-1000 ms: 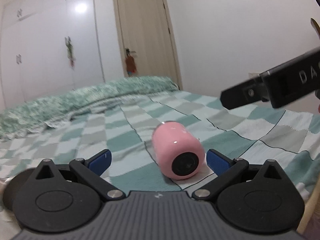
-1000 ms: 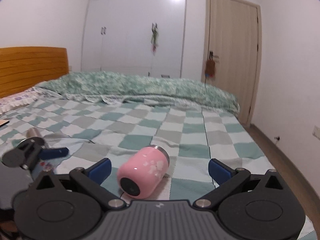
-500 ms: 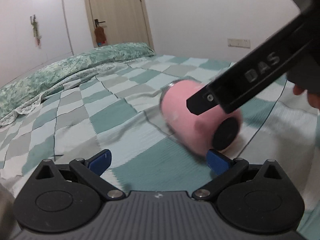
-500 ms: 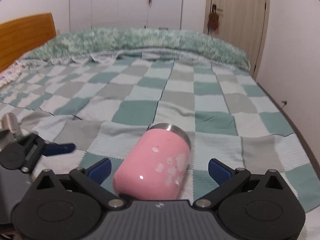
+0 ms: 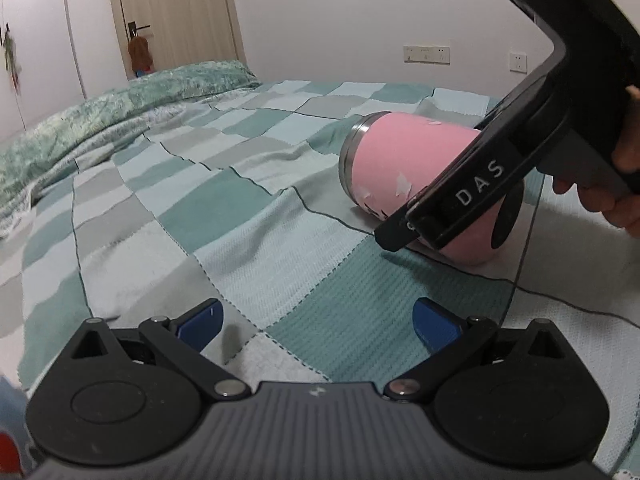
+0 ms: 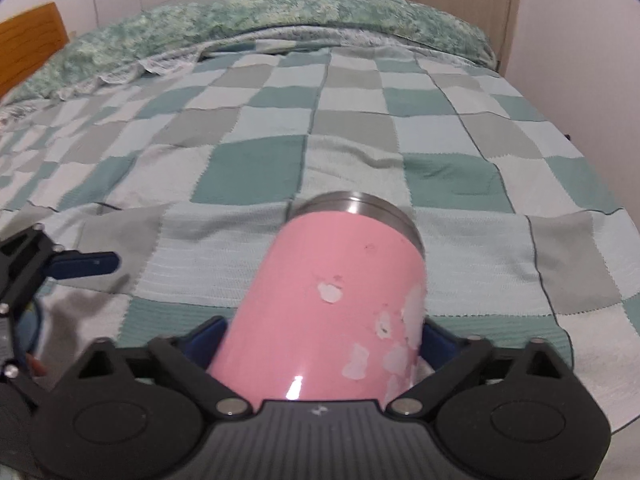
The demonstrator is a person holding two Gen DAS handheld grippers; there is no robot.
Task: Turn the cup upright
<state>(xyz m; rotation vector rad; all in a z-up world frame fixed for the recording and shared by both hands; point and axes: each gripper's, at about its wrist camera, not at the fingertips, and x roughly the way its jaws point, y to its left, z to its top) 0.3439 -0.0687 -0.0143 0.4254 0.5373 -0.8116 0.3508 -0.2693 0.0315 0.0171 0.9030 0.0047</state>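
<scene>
Jaws first: right gripper [image 6: 320, 336] has its blue pads either side of the pink cup's [image 6: 332, 312] body near the base end, w/ the cup filling the lower centre of the right wrist view; pads look to be against or just beside the walls, but contact is hidden behind the cup, so can't tell if it's clamped yet. Left gripper [image 5: 316, 320] sits low in the left wrist view w/ jaws spread wide, holding nothing, parked well apart from the cup, probably just out of the way. Going big to small: bed [image 5: 240, 208] w/ a green-and-grey checked blanket spans both views, folded green duvet [image 6: 280, 20] across the top of the right view. Cup [image 5: 404, 168] lies on its side on the blanket at mid right of the left view, steel rim pointing away from the right gripper, dark base toward it. Straddling the body side-on makes sense: a firm squeeze there lets a wrist turn swing the rim up. Soft bedding may let it tip once stood. White petal marks dot the pink paint.
</scene>
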